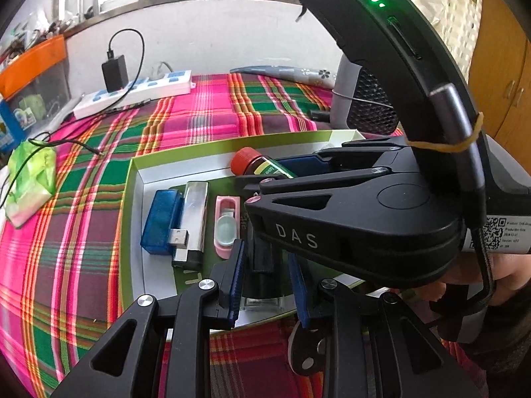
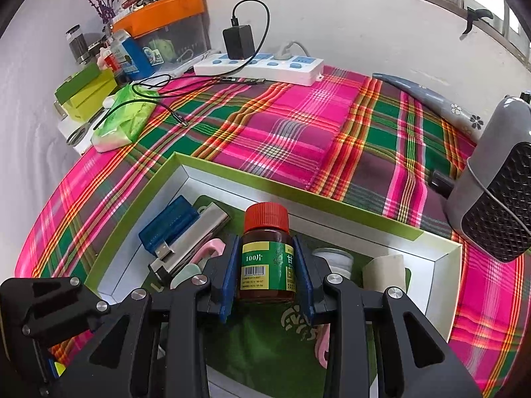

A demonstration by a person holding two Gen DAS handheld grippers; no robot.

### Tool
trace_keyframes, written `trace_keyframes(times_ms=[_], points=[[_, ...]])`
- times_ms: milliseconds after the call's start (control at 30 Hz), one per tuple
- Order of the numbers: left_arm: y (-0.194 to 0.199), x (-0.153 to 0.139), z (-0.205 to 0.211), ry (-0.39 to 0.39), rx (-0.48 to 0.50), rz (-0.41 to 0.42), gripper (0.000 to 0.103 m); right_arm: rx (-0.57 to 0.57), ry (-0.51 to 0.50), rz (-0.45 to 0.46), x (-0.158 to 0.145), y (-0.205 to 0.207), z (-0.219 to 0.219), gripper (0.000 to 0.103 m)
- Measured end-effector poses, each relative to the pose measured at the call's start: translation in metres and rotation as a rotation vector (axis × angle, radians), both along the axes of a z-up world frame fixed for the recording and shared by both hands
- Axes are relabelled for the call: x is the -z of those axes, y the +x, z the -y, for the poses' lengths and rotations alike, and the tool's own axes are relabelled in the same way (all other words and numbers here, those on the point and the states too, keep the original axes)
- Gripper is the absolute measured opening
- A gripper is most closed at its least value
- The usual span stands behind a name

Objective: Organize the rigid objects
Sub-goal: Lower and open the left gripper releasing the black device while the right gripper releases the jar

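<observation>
**Bottle clamped over the tray**

Right tool [image 2: 268, 273] is clamped on the red-capped pill bottle [image 2: 267, 252], upright above the green-rimmed tray [image 2: 298, 195]. Left tool [image 1: 265, 278] stands apart, around a dark object I cannot identify. Blue USB adapter [image 1: 159, 220], silver bar [image 1: 194, 212] and pink case [image 1: 226, 222] crowd the tray's left edge

"100片" on bottle [image 2: 266, 258] label; "DAS" on right gripper [image 1: 270, 179] body.

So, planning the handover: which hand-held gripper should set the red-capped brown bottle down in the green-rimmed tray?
Right hand-held gripper: its fingers already flank the red-capped brown bottle above the green-rimmed tray.
</observation>
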State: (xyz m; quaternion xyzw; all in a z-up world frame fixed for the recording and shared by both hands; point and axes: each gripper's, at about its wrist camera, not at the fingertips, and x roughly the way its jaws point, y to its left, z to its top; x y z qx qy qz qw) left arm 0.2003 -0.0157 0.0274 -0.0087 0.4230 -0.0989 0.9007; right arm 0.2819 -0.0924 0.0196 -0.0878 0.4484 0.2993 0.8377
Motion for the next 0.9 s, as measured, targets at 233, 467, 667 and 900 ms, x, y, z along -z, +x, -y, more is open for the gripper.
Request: trace_keyframes(times_ms=[233,467,667,900], points=[[0.0041,0.0014,-0.0018,-0.006,-0.001,-0.006,0.025,0.002,-0.002,-0.016,0.0055,0.0028,-0.0013,0.034],[0.0033,0.001,-0.0013,-0.008,0.0,-0.008,0.025,0.002,-0.003,-0.023,0.008,0.0035,-0.0014,0.034],[0.003,0.0021,-0.0004,-0.002,0.001,-0.013,0.026,-0.001,0.0,-0.023,0.0083,0.0026,-0.0024,0.034],[-0.0014,-0.0009,0.0,0.0,0.001,-0.002,0.027,-0.001,0.013,-0.009,0.0026,-0.0005,-0.0015,0.037]])
